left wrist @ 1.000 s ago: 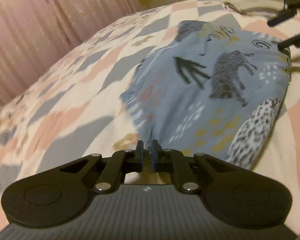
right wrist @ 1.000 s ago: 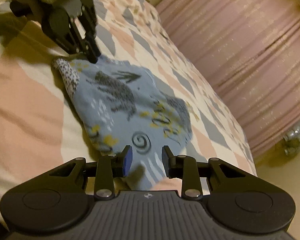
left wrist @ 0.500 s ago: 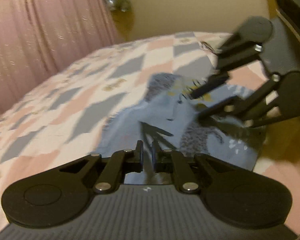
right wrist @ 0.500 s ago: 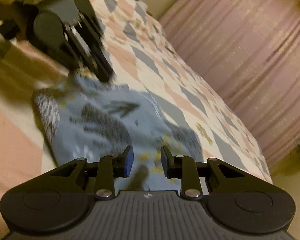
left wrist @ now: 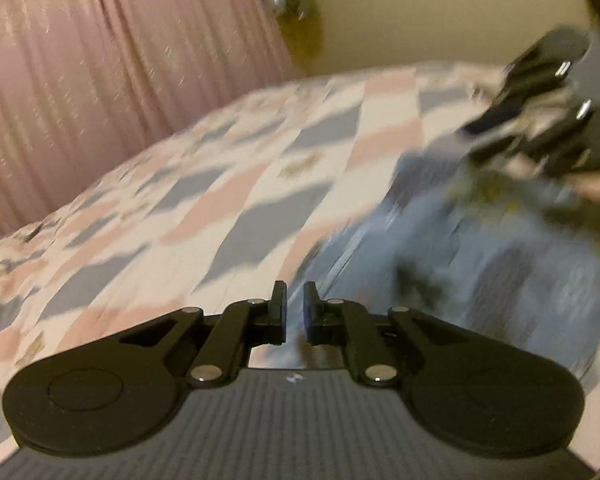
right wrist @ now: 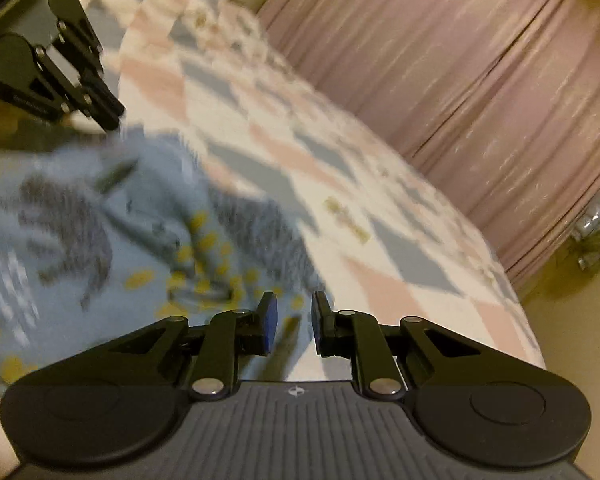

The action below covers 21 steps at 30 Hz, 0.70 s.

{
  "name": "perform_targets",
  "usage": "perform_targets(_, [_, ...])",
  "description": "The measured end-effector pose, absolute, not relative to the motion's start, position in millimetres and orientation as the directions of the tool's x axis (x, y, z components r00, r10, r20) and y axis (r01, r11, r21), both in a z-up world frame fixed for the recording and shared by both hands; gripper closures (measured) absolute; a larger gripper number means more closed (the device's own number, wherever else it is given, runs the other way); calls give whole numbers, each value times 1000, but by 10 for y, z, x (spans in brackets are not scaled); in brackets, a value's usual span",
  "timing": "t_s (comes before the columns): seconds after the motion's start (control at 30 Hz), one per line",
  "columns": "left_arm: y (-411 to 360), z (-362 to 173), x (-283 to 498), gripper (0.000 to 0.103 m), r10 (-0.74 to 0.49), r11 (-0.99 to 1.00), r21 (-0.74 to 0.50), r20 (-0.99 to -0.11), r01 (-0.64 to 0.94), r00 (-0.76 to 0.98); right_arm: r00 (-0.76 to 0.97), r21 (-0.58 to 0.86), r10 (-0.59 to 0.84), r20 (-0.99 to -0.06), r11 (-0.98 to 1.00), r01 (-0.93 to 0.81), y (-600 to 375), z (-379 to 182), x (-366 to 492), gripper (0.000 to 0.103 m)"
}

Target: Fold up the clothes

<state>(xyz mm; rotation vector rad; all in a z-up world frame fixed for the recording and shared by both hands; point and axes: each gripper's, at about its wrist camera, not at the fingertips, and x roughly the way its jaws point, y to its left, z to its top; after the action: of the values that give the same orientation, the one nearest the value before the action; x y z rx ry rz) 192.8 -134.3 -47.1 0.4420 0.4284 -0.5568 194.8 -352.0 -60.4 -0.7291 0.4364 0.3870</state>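
Both hand-held grippers hover over blue garment (right wrist: 100,232) on bedspread (right wrist: 340,184)

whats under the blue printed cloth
The cloth lies on a bedspread of pink, grey and white diamonds, which shows on all sides of it. Whatever lies directly beneath the cloth is covered, and both views are blurred.

Blue patterned garment (right wrist: 100,232) laid on the checked bedspread (right wrist: 300,152)

A soft blue cloth printed with dark grey animal shapes, yellow dots and white dashes is seen spread flat but rumpled, near and to the left in the right wrist view; its details are blurred.
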Motion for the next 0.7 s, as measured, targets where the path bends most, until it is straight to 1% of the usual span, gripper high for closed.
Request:
perform_targets(0.07, [-1513, -420, 1925, 95, -457, 736, 263, -488, 624, 744, 844, -542, 225, -486, 680, -493, -3410, -535, 1930, 87])
perform_targets(0.13, [-1688, -476, 1958, 95, -479, 705, 265, -507, 658, 717, 838, -543, 258, -480, 664, -515, -3271, -533, 1961, 87])
perform_targets(0.23, [-1840, -701, 2093, 96, -429, 685, 310, -560, 659, 709, 815, -536, 293, -500, 634, -557, -3095, -624, 2071, 87])
perform_targets(0.3, [-1822, -789, 2184, 96, -417, 699, 299, -568, 649, 710, 827, -579, 244, -506, 614, -536, -3117, -756, 2174, 89])
perform_targets(0.4, [-1770, -782, 2220, 98, -405, 720, 289, -564, 631, 720, 844, -640, 171, -509, 581, -503, -3154, -950, 2327, 89])
perform_targets(0.47, [-1753, -784, 2233, 98, -398, 726, 289, -564, 624, 723, 861, -633, 133, -491, 625, -457, -3278, -962, 2393, 89])
perform_targets(0.6, [-1784, -791, 2243, 98, -383, 724, 303, -571, 620, 727, 830, -560, 116, -546, 686, -464, -3503, -1003, 2506, 89])
perform_targets(0.7, [-1828, -776, 2270, 98, -369, 724, 313, -578, 615, 728, 818, -545, 119, -563, 691, -475, -3527, -993, 2488, 89])
